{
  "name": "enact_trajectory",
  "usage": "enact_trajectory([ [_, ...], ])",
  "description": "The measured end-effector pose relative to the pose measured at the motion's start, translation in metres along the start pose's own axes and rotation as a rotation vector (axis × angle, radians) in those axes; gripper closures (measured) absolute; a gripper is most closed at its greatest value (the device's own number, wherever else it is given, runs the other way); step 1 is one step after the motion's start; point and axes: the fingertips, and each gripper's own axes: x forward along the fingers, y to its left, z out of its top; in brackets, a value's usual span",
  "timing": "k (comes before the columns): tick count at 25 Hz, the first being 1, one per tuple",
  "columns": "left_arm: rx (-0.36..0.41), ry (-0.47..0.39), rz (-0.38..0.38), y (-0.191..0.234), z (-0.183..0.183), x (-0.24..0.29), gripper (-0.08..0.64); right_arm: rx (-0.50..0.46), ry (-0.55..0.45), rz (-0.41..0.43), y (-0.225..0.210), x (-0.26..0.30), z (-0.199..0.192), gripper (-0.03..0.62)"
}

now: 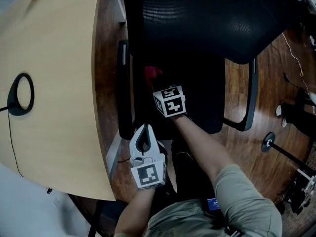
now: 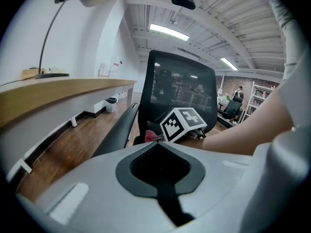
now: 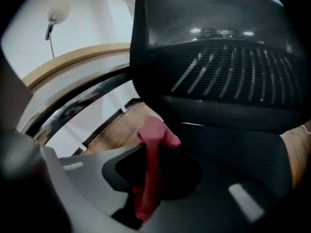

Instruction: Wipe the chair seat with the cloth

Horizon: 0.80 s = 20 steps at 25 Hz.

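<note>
A black office chair fills the head view, its seat [image 1: 197, 93] below the mesh backrest [image 1: 212, 19]. A red cloth [image 1: 152, 73] sits at the seat's left rear, close to the left armrest [image 1: 124, 83]. My right gripper [image 1: 154, 84] is shut on this cloth [image 3: 154, 136], which runs as a red strip between its jaws [image 3: 149, 178] and bunches out in front, over the seat [image 3: 233, 149]. My left gripper [image 1: 143, 128] hangs off the seat's front left corner, shut with nothing in it [image 2: 160, 157]. It looks along the armrest [image 2: 116, 130] toward the right gripper's marker cube [image 2: 184, 123].
A curved wooden desk [image 1: 54, 98] with a black ring [image 1: 20, 94] stands close on the left. The right armrest [image 1: 252, 98] borders the seat's other side. Cables and a stand base [image 1: 269, 143] lie on the wooden floor [image 1: 269, 78] at the right.
</note>
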Motion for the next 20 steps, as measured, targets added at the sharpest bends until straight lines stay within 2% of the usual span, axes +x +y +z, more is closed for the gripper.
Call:
enact_trajectory([
  [5, -0.017, 0.013, 0.059, 0.008, -0.018, -0.005, 0.555, -0.077, 0.075, 0.097, 0.038, 0.039, -0.028, 0.523],
  [10, -0.002, 0.019, 0.08, 0.003, -0.029, 0.006, 0.555, -0.11, 0.101, 0.102, 0.033, 0.051, -0.042, 0.523],
  [14, 0.005, 0.025, 0.077, -0.008, -0.028, 0.023, 0.555, -0.09, 0.094, 0.052, -0.008, 0.043, -0.042, 0.523],
  [20, 0.043, 0.038, 0.007, -0.049, -0.026, 0.047, 0.555, -0.007, 0.087, -0.095, -0.109, 0.006, -0.045, 0.523],
])
